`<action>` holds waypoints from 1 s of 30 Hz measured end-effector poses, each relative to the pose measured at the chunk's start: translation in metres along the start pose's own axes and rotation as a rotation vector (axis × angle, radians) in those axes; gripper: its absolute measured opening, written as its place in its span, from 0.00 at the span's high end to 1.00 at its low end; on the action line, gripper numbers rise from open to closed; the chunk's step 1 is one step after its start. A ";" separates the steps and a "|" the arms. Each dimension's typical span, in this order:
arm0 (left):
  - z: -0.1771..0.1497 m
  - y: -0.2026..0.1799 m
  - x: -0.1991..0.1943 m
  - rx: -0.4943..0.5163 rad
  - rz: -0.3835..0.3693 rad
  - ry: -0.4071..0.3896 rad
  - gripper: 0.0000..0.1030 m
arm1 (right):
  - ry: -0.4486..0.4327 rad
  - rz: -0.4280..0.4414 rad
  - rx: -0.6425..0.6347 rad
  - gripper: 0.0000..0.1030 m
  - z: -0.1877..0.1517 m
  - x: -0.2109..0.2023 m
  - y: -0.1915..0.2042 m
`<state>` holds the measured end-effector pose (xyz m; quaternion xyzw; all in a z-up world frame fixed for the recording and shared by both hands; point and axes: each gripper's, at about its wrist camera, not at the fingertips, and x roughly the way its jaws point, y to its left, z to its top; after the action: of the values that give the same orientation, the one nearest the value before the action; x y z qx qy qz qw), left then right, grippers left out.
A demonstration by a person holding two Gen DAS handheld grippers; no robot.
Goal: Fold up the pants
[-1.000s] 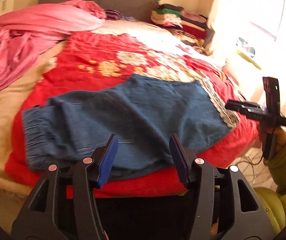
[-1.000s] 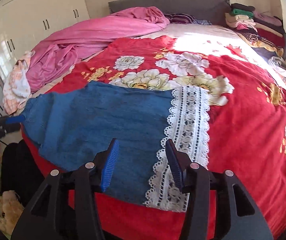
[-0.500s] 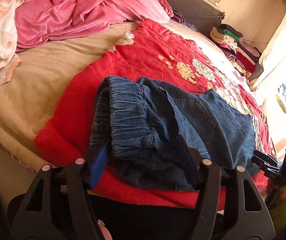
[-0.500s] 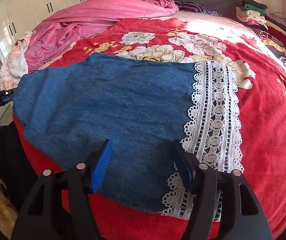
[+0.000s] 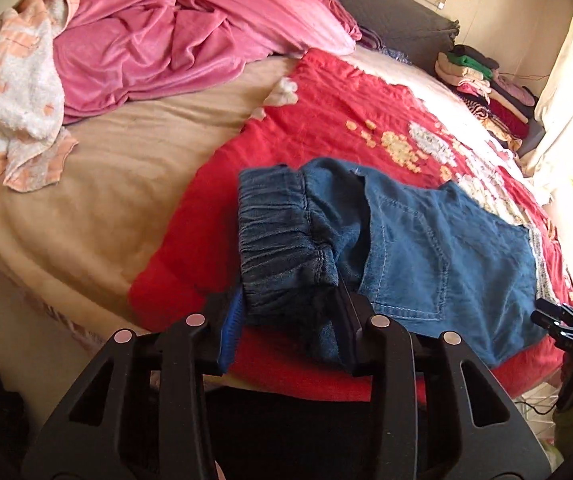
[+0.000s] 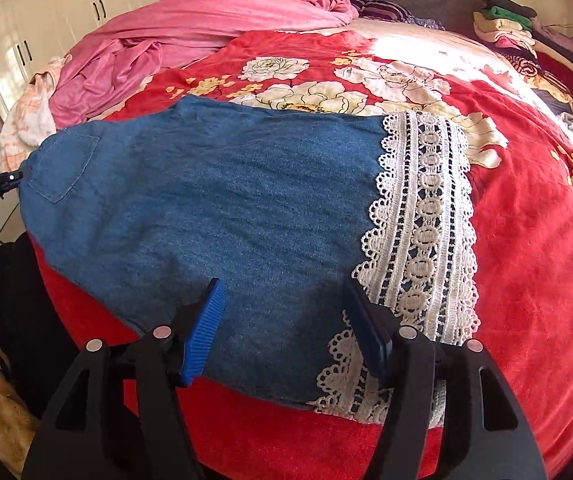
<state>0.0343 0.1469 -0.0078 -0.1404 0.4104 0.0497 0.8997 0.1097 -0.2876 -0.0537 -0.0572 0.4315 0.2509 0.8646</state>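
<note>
1. Blue denim pants (image 5: pixel 438 248) are spread on the red floral blanket (image 5: pixel 326 120) of the bed, close to its near edge, so that a flat base is given for folding.
2. The elastic waistband (image 5: pixel 282 236) is gathered between the fingers of the left gripper (image 5: pixel 290 320); the fingers are closed on it, and the bunched cloth fills the whole space between them. It is judged that the waist end is held like this so that it can be carried over toward the leg end.
3. The waistband appears raised a little from the blanket, and the rest of the pants runs away from the left fingers, forward and to their right.
4. The fingers of the right gripper (image 6: pixel 286 320) are held apart, and nothing is pinched between them. The denim lies beyond and partly between them, and the white lace hem (image 6: pixel 422 232) is just beside the right-hand finger.
5. It is judged that this gripper is placed there to take the hem edge or to keep it in place, and that the fold itself is not yet made.
6. A pink sheet (image 5: pixel 174 36) is bunched well beyond the left fingers and is not involved.
</note>
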 end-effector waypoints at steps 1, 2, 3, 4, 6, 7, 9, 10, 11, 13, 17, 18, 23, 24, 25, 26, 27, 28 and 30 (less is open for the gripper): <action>-0.001 0.001 0.006 -0.001 0.004 0.011 0.67 | 0.000 -0.003 -0.005 0.41 0.000 0.000 0.001; -0.001 0.001 0.011 -0.001 0.011 0.018 0.66 | 0.001 -0.001 -0.011 0.38 -0.001 0.001 0.001; -0.002 0.001 0.012 0.005 0.020 0.016 0.64 | 0.001 0.001 -0.014 0.38 -0.001 0.001 0.002; -0.002 0.001 0.013 0.011 0.036 0.013 0.59 | 0.003 0.002 -0.015 0.38 -0.001 0.001 0.003; -0.003 0.004 0.011 0.002 0.043 0.009 0.56 | 0.007 0.001 -0.013 0.38 0.000 0.000 0.003; -0.003 0.005 0.007 -0.008 0.043 0.006 0.55 | 0.001 0.004 -0.006 0.38 0.001 -0.003 0.003; -0.002 0.006 -0.005 -0.016 0.055 -0.018 0.50 | -0.031 0.020 0.010 0.38 0.003 -0.014 0.002; -0.002 0.005 -0.014 -0.013 0.058 -0.038 0.49 | -0.045 0.021 0.013 0.37 0.004 -0.019 0.000; -0.001 0.002 -0.022 -0.009 0.062 -0.057 0.49 | -0.058 0.012 0.013 0.36 0.005 -0.024 -0.001; 0.004 -0.005 -0.038 0.013 0.073 -0.098 0.44 | -0.075 -0.008 0.012 0.35 0.008 -0.030 -0.005; 0.018 -0.035 -0.054 0.082 0.012 -0.149 0.40 | -0.110 -0.050 0.053 0.35 0.015 -0.039 -0.025; 0.022 -0.045 -0.053 0.105 -0.011 -0.150 0.39 | -0.119 -0.058 0.068 0.35 0.018 -0.041 -0.034; 0.044 -0.110 -0.018 0.241 -0.119 -0.099 0.39 | -0.159 -0.042 0.168 0.35 0.047 -0.044 -0.086; 0.047 -0.122 -0.008 0.256 -0.137 -0.080 0.39 | -0.157 -0.019 0.195 0.35 0.054 -0.040 -0.097; 0.050 -0.137 0.006 0.279 -0.163 -0.054 0.39 | -0.138 0.011 0.223 0.36 0.061 -0.034 -0.107; 0.052 -0.150 0.017 0.297 -0.190 -0.034 0.39 | -0.124 0.041 0.240 0.41 0.066 -0.028 -0.116; 0.054 -0.164 0.031 0.318 -0.212 -0.007 0.39 | -0.114 0.063 0.259 0.46 0.072 -0.020 -0.124; 0.054 -0.177 0.043 0.339 -0.224 0.018 0.39 | -0.103 0.073 0.266 0.48 0.076 -0.014 -0.127; 0.052 -0.196 0.066 0.380 -0.231 0.054 0.40 | -0.085 0.094 0.268 0.50 0.086 0.001 -0.136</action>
<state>0.1560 -0.0272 0.0164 -0.0158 0.4177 -0.1359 0.8982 0.2373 -0.3783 -0.0170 0.0897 0.4265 0.2335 0.8692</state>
